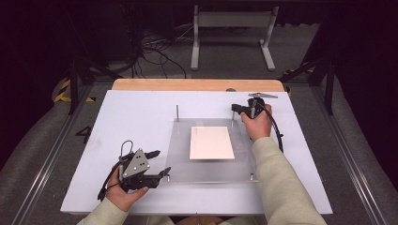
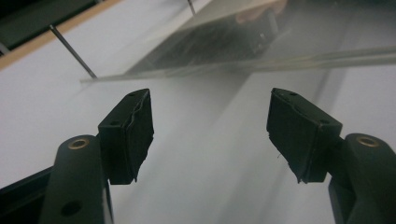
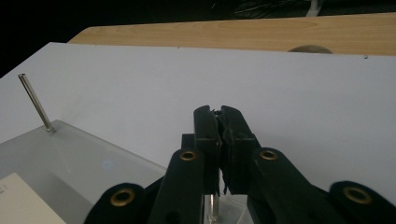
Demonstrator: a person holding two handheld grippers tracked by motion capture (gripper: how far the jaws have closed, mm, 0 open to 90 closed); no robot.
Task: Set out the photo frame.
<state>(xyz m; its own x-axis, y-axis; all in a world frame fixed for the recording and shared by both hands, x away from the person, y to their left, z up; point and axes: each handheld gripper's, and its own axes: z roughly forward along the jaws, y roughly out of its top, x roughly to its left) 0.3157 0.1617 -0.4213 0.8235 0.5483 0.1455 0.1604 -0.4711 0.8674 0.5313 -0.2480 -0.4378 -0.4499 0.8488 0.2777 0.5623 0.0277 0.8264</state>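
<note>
Right hand-held gripper (image 1: 236,108): jaws clamped on the far-right pin (image 3: 212,210) — keep it upright
Left hand-held gripper (image 1: 159,163): jaws wide, nothing between — bring it level to the clear plate (image 1: 206,168) edge

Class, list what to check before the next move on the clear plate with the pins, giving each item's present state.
1. Left hand-held gripper open, nothing between its pads: ok.
2. Right hand-held gripper shut on the far right pin: ok.
3. Clear plate resting level on the white board: cannot tell.
4. Paper sheet under or on the plate: cannot tell.
5. Far left pin upright: ok.
</note>
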